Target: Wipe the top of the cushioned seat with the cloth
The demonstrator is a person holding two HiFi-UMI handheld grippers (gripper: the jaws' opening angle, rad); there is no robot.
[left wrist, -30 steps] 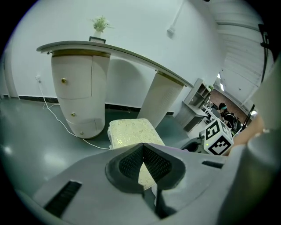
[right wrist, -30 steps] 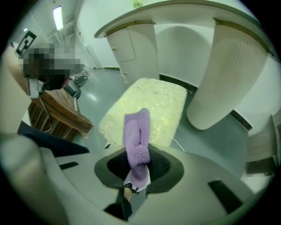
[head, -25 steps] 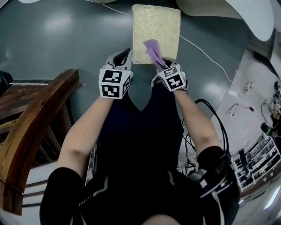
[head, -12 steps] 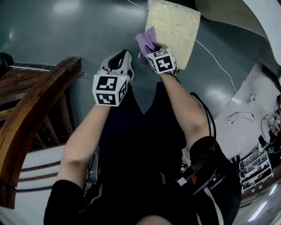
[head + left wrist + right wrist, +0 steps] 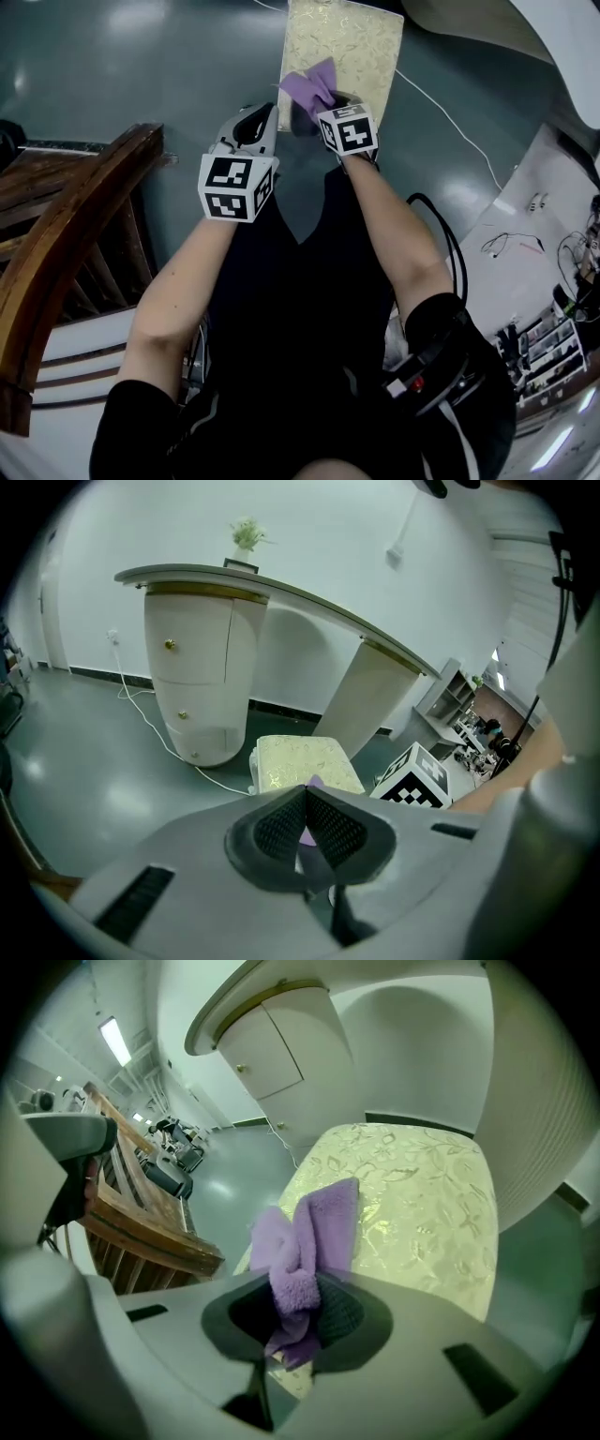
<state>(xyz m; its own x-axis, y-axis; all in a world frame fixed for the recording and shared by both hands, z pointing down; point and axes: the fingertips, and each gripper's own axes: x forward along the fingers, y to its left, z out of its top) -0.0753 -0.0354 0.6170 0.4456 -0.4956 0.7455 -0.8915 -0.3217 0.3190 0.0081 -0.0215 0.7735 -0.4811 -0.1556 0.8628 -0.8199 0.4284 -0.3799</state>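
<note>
The cushioned seat [image 5: 342, 49] is a cream rectangular pad with a gold leaf pattern, standing on the grey floor ahead of me; it also shows in the left gripper view [image 5: 302, 763] and the right gripper view [image 5: 412, 1206]. My right gripper [image 5: 314, 101] is shut on a purple cloth [image 5: 311, 86], folded and sticking up from the jaws [image 5: 302, 1251], over the seat's near left corner. My left gripper [image 5: 255, 127] hangs left of the seat with its jaws pressed together and nothing in them [image 5: 305, 822].
A dark wooden chair [image 5: 66, 244] stands close at my left. A white cable [image 5: 450, 117] runs across the floor to the right of the seat. A white curved counter with a drawer pedestal [image 5: 202, 677] rises behind the seat. Shelves and cluttered gear [image 5: 553, 328] sit at the right.
The right gripper with the cloth swung from the seat's near middle to off its left edge, then back onto the near left corner. The left gripper stayed beside the seat.
</note>
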